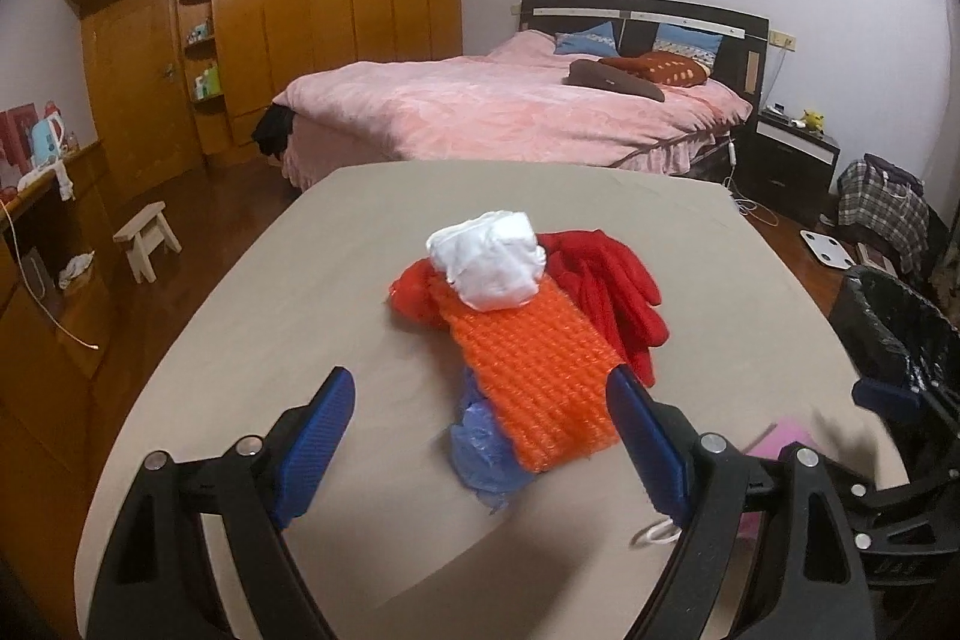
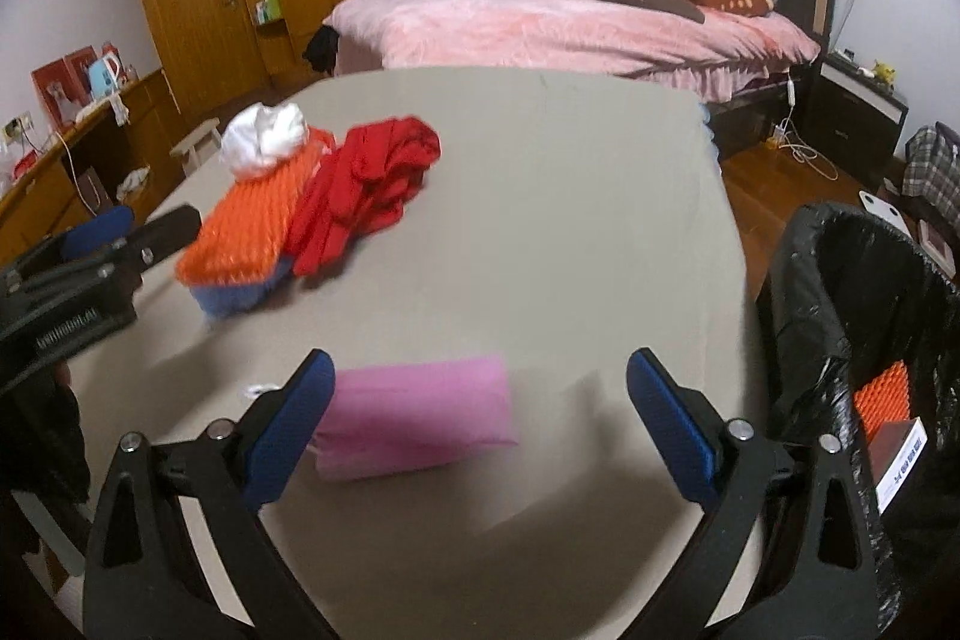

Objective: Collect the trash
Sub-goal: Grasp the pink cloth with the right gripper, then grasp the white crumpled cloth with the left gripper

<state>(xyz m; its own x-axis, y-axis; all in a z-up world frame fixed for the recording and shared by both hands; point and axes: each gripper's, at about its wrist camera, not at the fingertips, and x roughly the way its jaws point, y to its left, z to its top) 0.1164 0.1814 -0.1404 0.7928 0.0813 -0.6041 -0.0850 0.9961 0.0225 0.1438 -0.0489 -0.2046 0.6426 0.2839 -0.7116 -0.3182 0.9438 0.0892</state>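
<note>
A heap of trash lies on the beige table [image 1: 240, 328]: an orange bubble-wrap sheet [image 1: 534, 370] with a white crumpled wad [image 1: 489, 259] on top, a blue plastic bag [image 1: 486, 454] under it, a red plastic bag [image 1: 417, 295] and a red cloth [image 1: 612, 292] beside it. My left gripper [image 1: 483, 436] is open, its jaws straddling the near end of the orange sheet and blue bag. My right gripper [image 2: 480, 424] is open around a pink packet [image 2: 420, 412] on the table. The heap also shows in the right wrist view [image 2: 252, 220].
A bin with a black liner [image 2: 840, 292] stands off the table's right edge, holding an orange piece [image 2: 882, 394] and a small box. A small white string loop [image 1: 654, 535] lies on the table. Behind are a pink bed [image 1: 510, 112], a wooden wardrobe and a stool [image 1: 147, 238].
</note>
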